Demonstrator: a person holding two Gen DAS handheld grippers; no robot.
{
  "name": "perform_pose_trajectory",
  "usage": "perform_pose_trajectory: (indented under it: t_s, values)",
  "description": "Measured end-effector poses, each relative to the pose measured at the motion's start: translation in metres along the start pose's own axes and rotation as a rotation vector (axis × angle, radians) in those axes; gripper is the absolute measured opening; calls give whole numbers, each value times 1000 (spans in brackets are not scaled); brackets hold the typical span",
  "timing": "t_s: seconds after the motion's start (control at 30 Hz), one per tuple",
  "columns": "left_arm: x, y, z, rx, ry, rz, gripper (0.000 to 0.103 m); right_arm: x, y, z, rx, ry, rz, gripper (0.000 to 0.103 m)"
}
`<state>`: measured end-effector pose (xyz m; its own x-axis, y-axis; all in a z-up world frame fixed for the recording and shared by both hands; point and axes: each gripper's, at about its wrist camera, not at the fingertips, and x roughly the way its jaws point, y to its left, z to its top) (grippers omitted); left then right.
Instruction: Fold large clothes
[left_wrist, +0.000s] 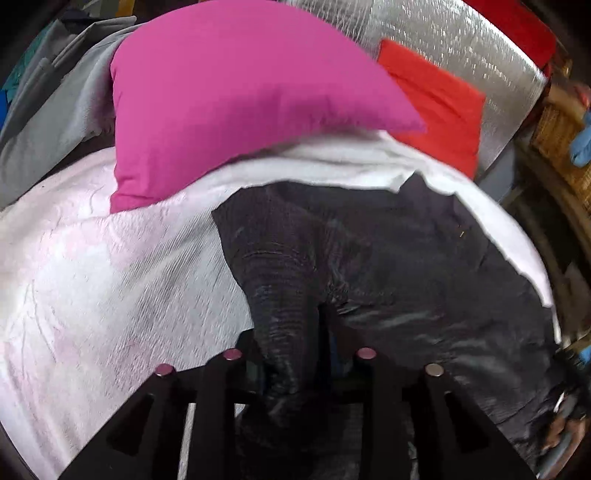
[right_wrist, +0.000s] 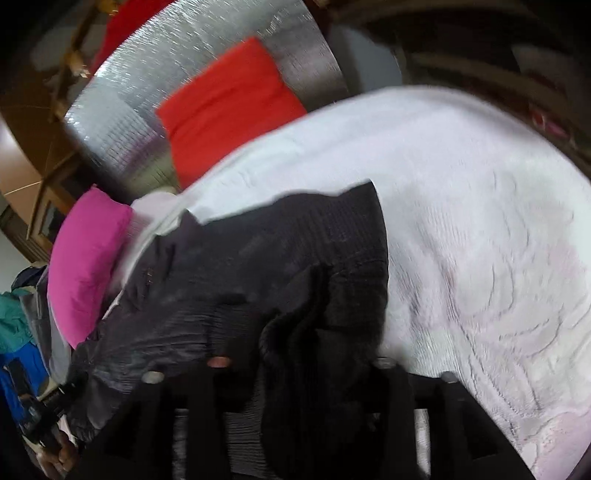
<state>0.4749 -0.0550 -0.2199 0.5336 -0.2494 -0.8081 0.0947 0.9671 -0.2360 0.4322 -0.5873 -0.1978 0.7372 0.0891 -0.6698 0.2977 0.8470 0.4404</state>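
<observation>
A large dark grey, crinkled garment (left_wrist: 399, 258) lies spread on a white bedspread (left_wrist: 110, 280). In the left wrist view my left gripper (left_wrist: 295, 369) is shut on a bunched fold of the garment, which rises between its fingers. In the right wrist view the same garment (right_wrist: 258, 266) drapes over my right gripper (right_wrist: 299, 373), which is shut on a thick bunch of its cloth. The other gripper and the hand holding it show at the lower left of the right wrist view (right_wrist: 44, 413).
A pink pillow (left_wrist: 236, 96) lies at the head of the bed, a red pillow (left_wrist: 439, 103) behind it against a silver quilted headboard (left_wrist: 461, 40). Grey and blue clothes (left_wrist: 48, 103) are piled on the left. A wicker basket (left_wrist: 561, 140) stands on the right.
</observation>
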Motion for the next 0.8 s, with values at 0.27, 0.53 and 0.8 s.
perform_pose_trajectory:
  t_s: [0.27,0.53,0.8]
  values:
    - [-43,9,-15,19,4,13,58,-49,-26,-1,80,9,115,65]
    - [-108,31,-74,74,-13,16,61,-101,-46,-34,47,53,106,65]
    - [-163,61,-150,35,-11,-16,62,-166,-81,-112,88,92,190,71]
